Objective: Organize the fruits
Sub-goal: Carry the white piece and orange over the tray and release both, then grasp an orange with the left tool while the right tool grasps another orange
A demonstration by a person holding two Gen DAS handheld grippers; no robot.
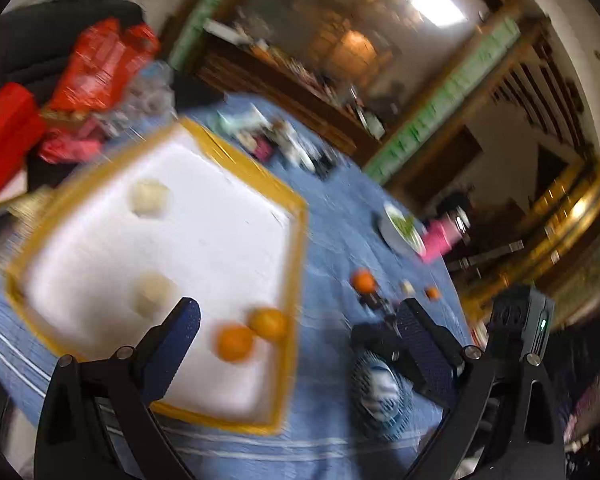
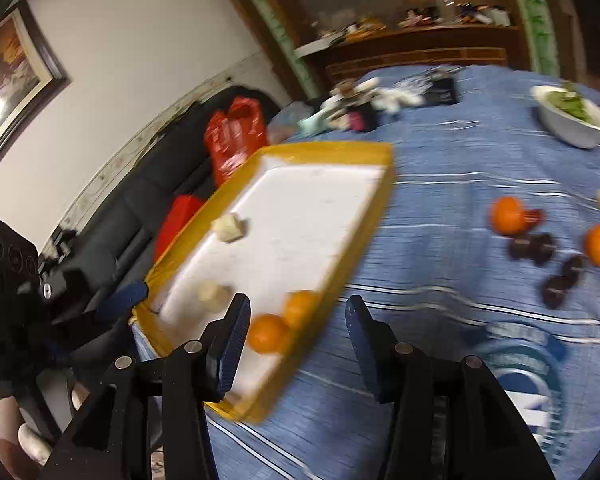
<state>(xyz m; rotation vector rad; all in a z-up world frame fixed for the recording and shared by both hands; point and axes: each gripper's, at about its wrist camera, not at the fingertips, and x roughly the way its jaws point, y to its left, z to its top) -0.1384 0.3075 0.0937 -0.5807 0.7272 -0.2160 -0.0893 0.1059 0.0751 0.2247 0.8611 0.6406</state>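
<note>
both views are smearing with motion blur, so small detail is unreliable.

my left gripper (image 1: 296, 328) is hanging with its fingers spread wide, nothing between them. my right gripper (image 2: 298, 324) is also gaping, holding nothing.

the yellow-rimmed tray (image 1: 296, 216) with its white floor is lying on the blue striped tablecloth (image 1: 332, 208). in the left wrist view it is sitting mostly under and beyond my left finger, the gap between the fingers opening over its near right corner.

two oranges (image 1: 252, 332) are resting touching each other in that near corner, just inside the rim, sitting in the gap nearer the left finger. in the right wrist view the same pair (image 2: 284, 326) is lying just beside my left-hand finger tip, inside the gap.

two pale lumps (image 1: 150, 244), too blurred to name, are sitting on the tray floor well apart from each other.

two more oranges (image 2: 554, 230) are lying loose on the cloth, well right of the tray, among dark brown spool-like pieces (image 2: 532, 247). a white bowl of greens (image 2: 572, 116) is standing farther back on the right.
</note>
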